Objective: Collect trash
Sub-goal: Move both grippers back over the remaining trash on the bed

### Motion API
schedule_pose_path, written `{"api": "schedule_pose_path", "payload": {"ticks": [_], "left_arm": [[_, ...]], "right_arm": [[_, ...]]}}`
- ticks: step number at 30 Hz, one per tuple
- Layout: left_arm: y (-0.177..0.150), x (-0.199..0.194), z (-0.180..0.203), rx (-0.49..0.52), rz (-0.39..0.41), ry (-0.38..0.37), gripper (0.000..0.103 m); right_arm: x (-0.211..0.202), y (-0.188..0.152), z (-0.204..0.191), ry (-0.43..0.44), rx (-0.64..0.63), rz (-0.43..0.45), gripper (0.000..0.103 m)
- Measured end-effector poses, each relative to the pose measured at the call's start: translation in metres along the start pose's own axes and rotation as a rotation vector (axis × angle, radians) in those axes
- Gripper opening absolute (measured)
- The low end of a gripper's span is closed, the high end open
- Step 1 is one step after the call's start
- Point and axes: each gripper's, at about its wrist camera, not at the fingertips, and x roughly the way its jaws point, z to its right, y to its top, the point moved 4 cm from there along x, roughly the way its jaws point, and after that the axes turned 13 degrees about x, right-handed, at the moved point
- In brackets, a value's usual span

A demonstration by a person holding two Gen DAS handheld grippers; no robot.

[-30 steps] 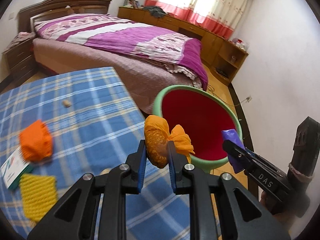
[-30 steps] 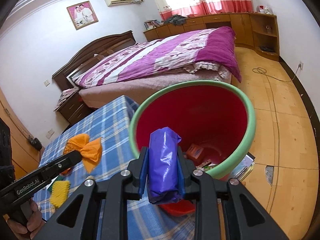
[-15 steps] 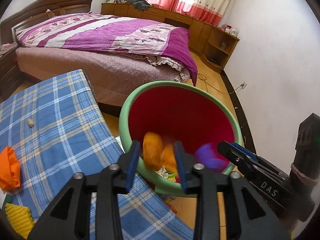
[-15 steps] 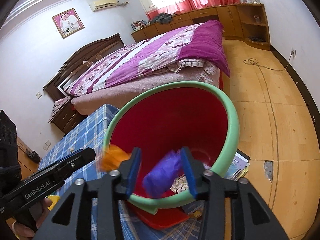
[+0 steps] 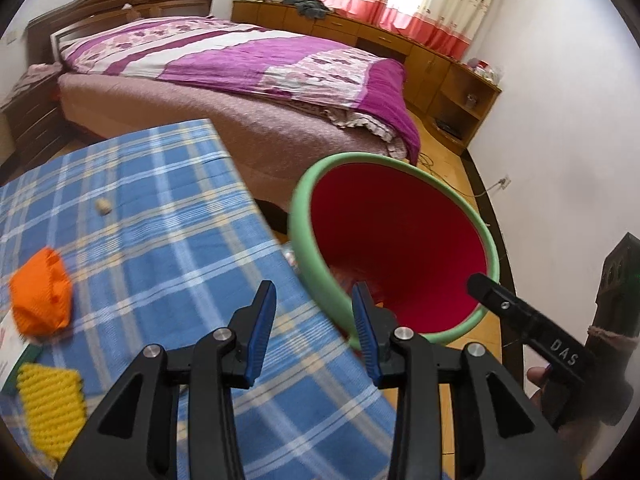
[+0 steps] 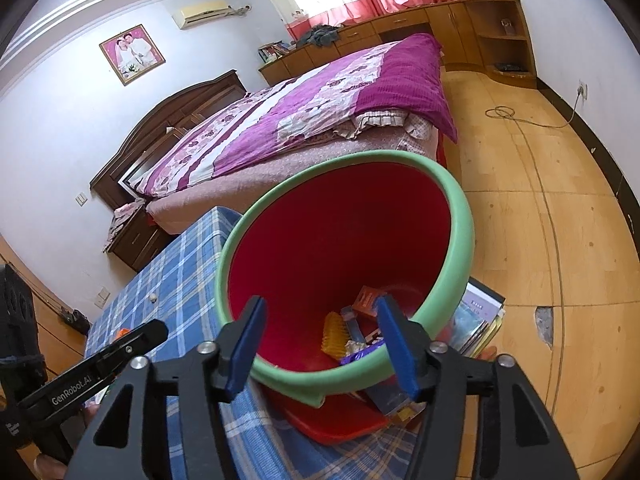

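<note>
A bin with a green rim (image 5: pixel 360 159) and a red inside stands beside the blue plaid table (image 5: pixel 160 240). My left gripper (image 5: pixel 314 292) is open and empty, over the table's edge right by the bin. My right gripper (image 6: pixel 320 308) hangs over the bin's near rim (image 6: pixel 464 216), its jaws opening with nothing between them. In the bin's bottom lie a yellow net piece (image 6: pixel 334 330), a purple wrapper (image 6: pixel 356 356) and an orange box (image 6: pixel 364 300). On the table remain an orange wad (image 5: pixel 40 292), a yellow foam net (image 5: pixel 48 392) and a small beige bit (image 5: pixel 103 205).
A bed with a purple quilt (image 5: pixel 240 64) fills the room behind the table. A red tray (image 6: pixel 336 420) and a stack of booklets (image 6: pixel 476 320) lie by the bin's foot. A white and green card (image 5: pixel 8 344) sits at the table's left edge. A cable (image 6: pixel 520 120) crosses the wooden floor.
Both grippers opened over the bin. The orange wad left the left gripper and the purple wrapper left the right one, both falling into the bin. The left gripper then swung back toward the table.
</note>
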Motion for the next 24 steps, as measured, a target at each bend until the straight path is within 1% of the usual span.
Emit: {"api": "schedule_pose_path", "payload": {"ticks": [1, 5, 7, 9, 13, 24], "left_arm": [[-0.003, -0.004, -0.004, -0.008, 0.003, 0.006, 0.039], [-0.012, -0.022, -0.019, -0.034, 0.018, 0.034, 0.040], [-0.017, -0.031, -0.026, -0.040, 0.024, 0.050, 0.042], [-0.023, -0.041, -0.034, -0.047, 0.033, 0.071, 0.045], [-0.033, -0.056, -0.052, -0.074, 0.044, 0.102, 0.046], [-0.068, -0.094, -0.105, -0.172, 0.062, 0.185, 0.047]], "right_arm": [[-0.001, -0.002, -0.002, 0.002, 0.001, 0.000, 0.069], [-0.005, -0.013, -0.012, 0.009, -0.009, -0.011, 0.070], [-0.007, -0.019, -0.017, 0.013, -0.016, -0.017, 0.073], [-0.008, -0.024, -0.023, 0.019, -0.022, -0.024, 0.074], [-0.009, -0.038, -0.037, 0.027, -0.049, -0.038, 0.077], [-0.005, -0.077, -0.092, 0.060, -0.147, -0.088, 0.081]]}}
